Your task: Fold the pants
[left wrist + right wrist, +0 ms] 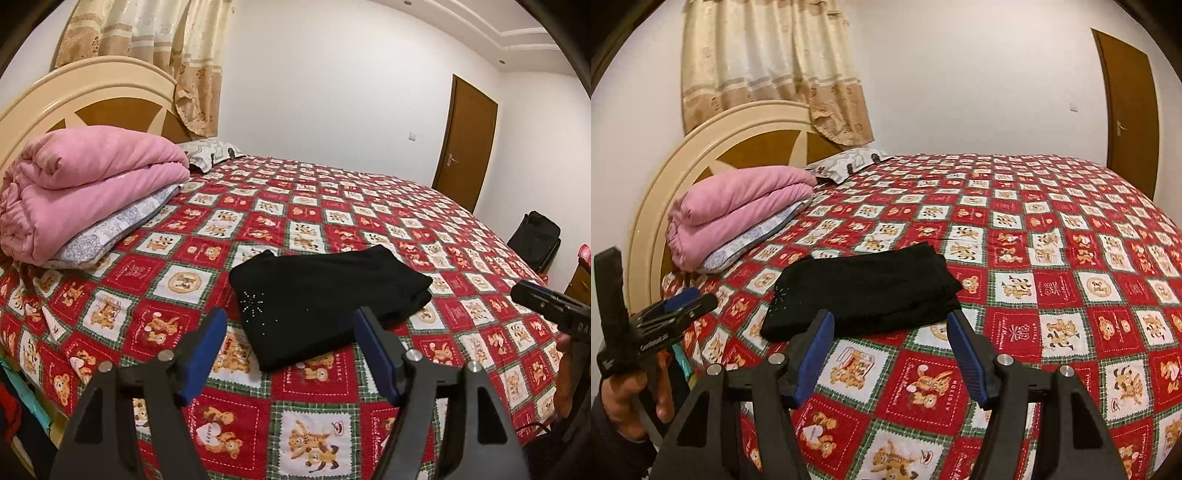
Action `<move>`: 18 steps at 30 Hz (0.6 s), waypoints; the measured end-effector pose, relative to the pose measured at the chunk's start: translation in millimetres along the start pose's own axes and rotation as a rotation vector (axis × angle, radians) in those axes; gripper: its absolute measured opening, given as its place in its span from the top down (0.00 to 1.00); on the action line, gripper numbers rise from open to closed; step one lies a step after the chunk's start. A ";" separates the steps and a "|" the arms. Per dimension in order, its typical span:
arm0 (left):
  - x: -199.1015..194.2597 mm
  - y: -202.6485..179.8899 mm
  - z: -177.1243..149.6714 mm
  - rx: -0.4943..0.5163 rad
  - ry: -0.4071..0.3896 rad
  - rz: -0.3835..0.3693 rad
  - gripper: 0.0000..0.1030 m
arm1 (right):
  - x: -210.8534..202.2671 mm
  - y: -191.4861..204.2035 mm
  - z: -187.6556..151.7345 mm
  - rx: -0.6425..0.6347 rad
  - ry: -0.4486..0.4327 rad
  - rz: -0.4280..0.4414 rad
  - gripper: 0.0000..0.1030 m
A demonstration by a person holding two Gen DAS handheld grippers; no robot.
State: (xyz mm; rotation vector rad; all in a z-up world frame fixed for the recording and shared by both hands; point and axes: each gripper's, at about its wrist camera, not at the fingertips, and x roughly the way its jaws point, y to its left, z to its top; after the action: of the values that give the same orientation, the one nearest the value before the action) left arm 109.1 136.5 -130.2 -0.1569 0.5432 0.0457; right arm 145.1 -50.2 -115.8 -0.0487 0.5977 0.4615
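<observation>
Pants (325, 295) look done — a compact black rectangle, several layers stacked, lying flat on the bed (461, 236) at centre frame in both wrist views, with a sparkly stud pattern showing on the near-left corner. Left gripper (290, 354) and right gripper (890, 354) both hover just short of the bundle's near edge, jaws spread apart, nothing held and no contact with the cloth. My read: folding is essentially complete — at most a final squaring-up of the slightly offset right-hand layers remains, otherwise just pulling back.
</observation>
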 end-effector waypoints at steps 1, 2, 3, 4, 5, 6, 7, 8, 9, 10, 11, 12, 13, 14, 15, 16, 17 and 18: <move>-0.8 -0.7 -0.7 0.001 -0.001 0.001 0.28 | -0.9 2.0 -0.4 -0.007 -0.002 0.000 0.37; -1.0 -1.6 -0.6 0.004 -0.001 0.004 0.28 | -2.1 4.0 -1.0 -0.012 -0.004 0.001 0.36; -1.6 -1.1 -0.7 0.006 -0.003 0.005 0.28 | -2.8 4.9 -1.6 -0.013 -0.005 0.002 0.36; -2.4 -0.2 -1.0 0.007 -0.005 0.005 0.28 | -3.4 5.3 -2.2 -0.012 -0.004 0.008 0.36; -3.1 0.0 -0.8 0.008 -0.006 0.004 0.28 | -3.8 5.1 -2.6 -0.010 -0.003 0.011 0.36; -3.5 -0.3 -0.5 0.008 -0.007 0.003 0.28 | -3.8 5.7 -2.7 -0.007 -0.002 0.012 0.36; -4.0 -0.4 -0.6 0.008 -0.008 0.003 0.28 | -3.7 5.5 -3.0 -0.005 -0.002 0.011 0.36; -4.3 -0.6 -0.4 0.008 -0.008 0.003 0.28 | -3.8 5.3 -3.2 -0.002 -0.001 0.011 0.36; -4.5 -0.9 -0.2 0.008 -0.008 0.002 0.28 | -3.8 4.8 -3.5 0.001 0.000 0.010 0.36; -4.3 -1.6 -0.2 0.009 -0.007 0.001 0.28 | -4.0 4.1 -3.6 0.004 0.000 0.009 0.36; -4.7 -1.9 -0.3 0.011 -0.008 0.002 0.28 | -4.4 3.6 -3.8 0.007 -0.001 0.010 0.36; -4.6 -2.5 -0.2 0.011 -0.008 0.002 0.28 | -4.8 3.1 -3.9 0.009 -0.002 0.010 0.36; -4.4 -2.4 -0.2 0.011 -0.007 0.001 0.28 | -4.4 2.5 -3.6 0.010 -0.002 0.010 0.36; -4.7 -2.6 -0.4 0.012 -0.006 0.001 0.28 | -4.2 2.5 -3.7 0.007 -0.002 0.010 0.36; -4.6 -3.4 -0.2 0.013 -0.006 0.002 0.27 | -4.8 2.0 -3.8 0.007 -0.005 0.009 0.36; -4.5 -3.5 -0.3 0.013 -0.007 0.001 0.27 | -5.7 3.0 -3.5 0.007 -0.007 0.008 0.36; -4.5 -3.6 -0.2 0.013 -0.007 0.000 0.27 | -6.4 3.0 -3.5 0.006 -0.010 0.009 0.35; -4.5 -3.7 -0.3 0.013 -0.007 0.002 0.27 | -6.9 3.4 -3.1 0.005 -0.012 0.010 0.35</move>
State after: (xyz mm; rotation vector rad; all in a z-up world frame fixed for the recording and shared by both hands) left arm 105.4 132.8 -127.6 -0.1431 0.5366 0.0449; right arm 137.0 -50.6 -114.3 -0.0381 0.5877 0.4696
